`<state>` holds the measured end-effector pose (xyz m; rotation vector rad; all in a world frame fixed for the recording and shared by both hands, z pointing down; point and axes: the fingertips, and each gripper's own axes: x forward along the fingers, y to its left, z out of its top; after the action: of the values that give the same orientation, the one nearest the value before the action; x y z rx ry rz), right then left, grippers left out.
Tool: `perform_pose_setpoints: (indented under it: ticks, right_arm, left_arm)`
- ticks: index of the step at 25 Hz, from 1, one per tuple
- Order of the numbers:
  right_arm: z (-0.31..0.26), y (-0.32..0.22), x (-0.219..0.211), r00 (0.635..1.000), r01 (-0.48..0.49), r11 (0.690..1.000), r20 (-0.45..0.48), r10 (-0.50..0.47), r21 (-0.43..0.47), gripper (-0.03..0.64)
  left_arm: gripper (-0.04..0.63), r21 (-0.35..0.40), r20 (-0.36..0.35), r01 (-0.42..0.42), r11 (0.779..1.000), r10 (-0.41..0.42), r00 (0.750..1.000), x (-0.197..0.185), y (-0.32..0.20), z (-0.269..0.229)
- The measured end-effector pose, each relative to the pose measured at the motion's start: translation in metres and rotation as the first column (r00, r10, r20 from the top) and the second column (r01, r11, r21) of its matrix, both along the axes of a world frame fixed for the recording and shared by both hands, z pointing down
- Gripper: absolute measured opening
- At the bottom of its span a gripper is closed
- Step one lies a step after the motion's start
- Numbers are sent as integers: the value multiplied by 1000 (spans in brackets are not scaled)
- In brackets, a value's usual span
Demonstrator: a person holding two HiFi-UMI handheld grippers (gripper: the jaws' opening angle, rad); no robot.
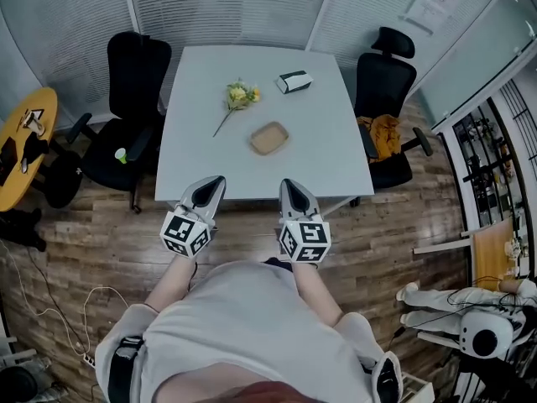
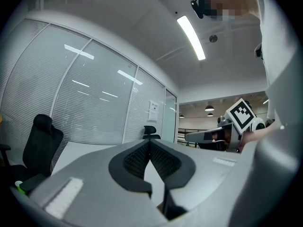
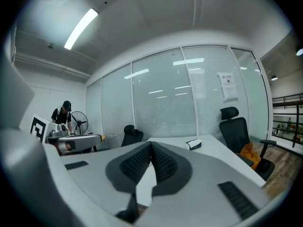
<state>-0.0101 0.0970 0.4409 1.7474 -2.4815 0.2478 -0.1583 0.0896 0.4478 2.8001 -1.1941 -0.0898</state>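
Both grippers are held side by side just before the near edge of a white table [image 1: 201, 154]. My left gripper [image 1: 210, 184] is shut with nothing between its jaws; in the left gripper view its ribbed pads [image 2: 137, 159] meet at the tip. My right gripper [image 1: 290, 187] is also shut and empty, its pads [image 3: 163, 163] pressed together. On the table lie a small bunch of yellow flowers [image 1: 237, 97], a shallow tan tray [image 1: 269, 138] and a white box with a dark end [image 1: 294, 81]. The box [image 3: 193, 144] also shows in the right gripper view.
Black office chairs stand at the table's left [image 1: 134, 86] and right [image 1: 384, 86]; orange cloth [image 1: 385, 134] lies on the right chair's seat. A round yellow table [image 1: 25, 145] is far left. Glass walls with blinds [image 1: 235, 7] close the back. Cables [image 1: 59, 309] lie on the wood floor.
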Motion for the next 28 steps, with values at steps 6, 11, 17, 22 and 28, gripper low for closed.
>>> perform_pose_setpoints:
  ticks: [6,11,17,22,28]
  right_arm:
    - [11,-28,13,1000,0,1000,11,0,-20,8]
    - [26,-69,35,999,15,999,32,-13,-42,8]
    - [31,-136,74,997,67,996,46,-64,-59,8]
    - [27,-189,110,992,124,991,39,-122,-50,8]
    - [30,-234,131,983,183,982,39,-181,-55,8]
  left_arm:
    - [9,-18,11,-5,1000,5,1000,16,-26,9]
    - [9,3,0,-24,1000,24,1000,40,-60,12]
    - [9,-13,9,28,1000,-28,1000,78,-126,13]
    - [9,-28,8,87,996,-86,996,113,-178,13]
    - [9,-36,3,140,990,-140,990,136,-219,10]
